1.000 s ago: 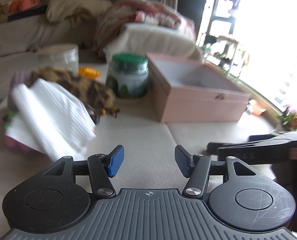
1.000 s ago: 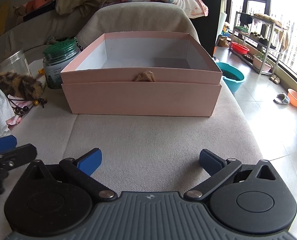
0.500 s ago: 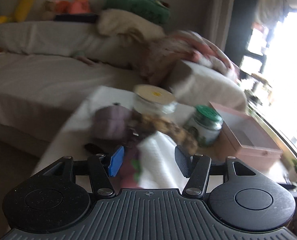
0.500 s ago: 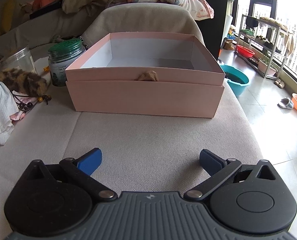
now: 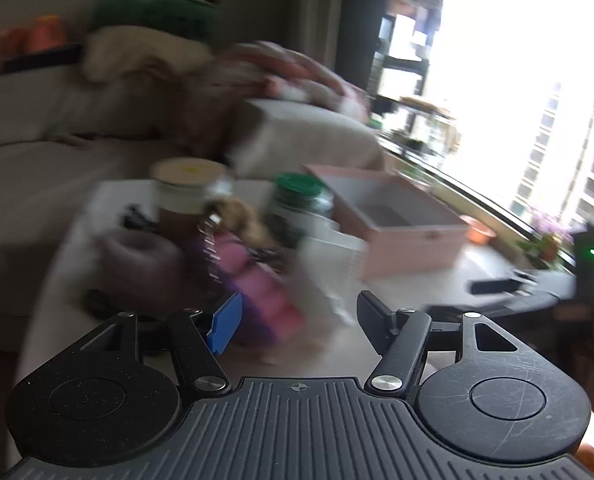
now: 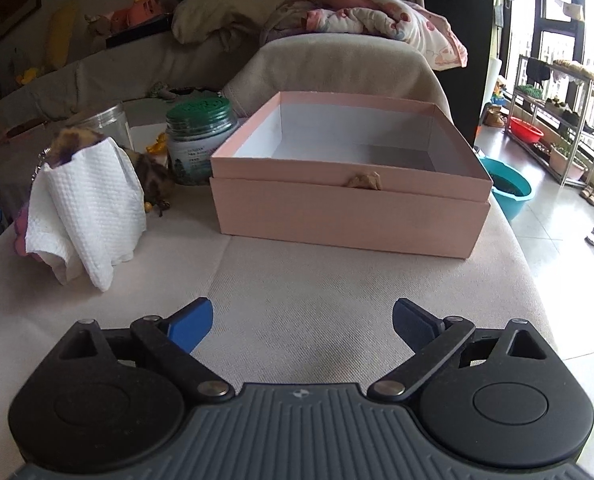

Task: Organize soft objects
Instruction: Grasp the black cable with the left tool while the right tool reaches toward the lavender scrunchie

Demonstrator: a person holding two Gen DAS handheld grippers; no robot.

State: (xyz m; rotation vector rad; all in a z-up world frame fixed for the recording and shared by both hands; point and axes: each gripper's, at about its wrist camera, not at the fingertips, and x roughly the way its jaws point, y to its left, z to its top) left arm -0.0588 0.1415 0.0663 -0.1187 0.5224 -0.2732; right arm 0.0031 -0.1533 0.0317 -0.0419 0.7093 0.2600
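Right gripper (image 6: 303, 322): jaws spread wide with nothing between them, having just closed slightly. It hovers above the bare beige cushion (image 6: 297, 288).

Left gripper (image 5: 299, 318): jaws wide, having just opened further. The view is blurred by motion. Pink and purple soft items (image 5: 257, 288) show in the gap between the fingers; neither pad presses on them, and whether they touch cannot be told.

Near zone, left side of the cushion: a pile of soft objects. A white towel (image 6: 87, 208) drapes over the pile, its lower edge resting on the cushion. A mottled brown furry item (image 6: 73, 140) protrudes at the top of the towel and behind it. A pink item (image 6: 20, 226) shows at the towel's left edge. In the left view, a round mauve item (image 5: 137, 264) lies left of the pink one.

Middle zone: an open pink box (image 6: 349, 184) stands on the cushion, right of the pile and apart from it. Its interior appears empty. A small tan clasp sits on its front wall.

Behind the pile: a green-lidded jar (image 6: 199, 140) just beside the box's left corner, and a clear jar (image 6: 105, 124) further left.

Far zone: a sofa (image 6: 137, 68) carrying pillows and a blanket (image 6: 373, 28).
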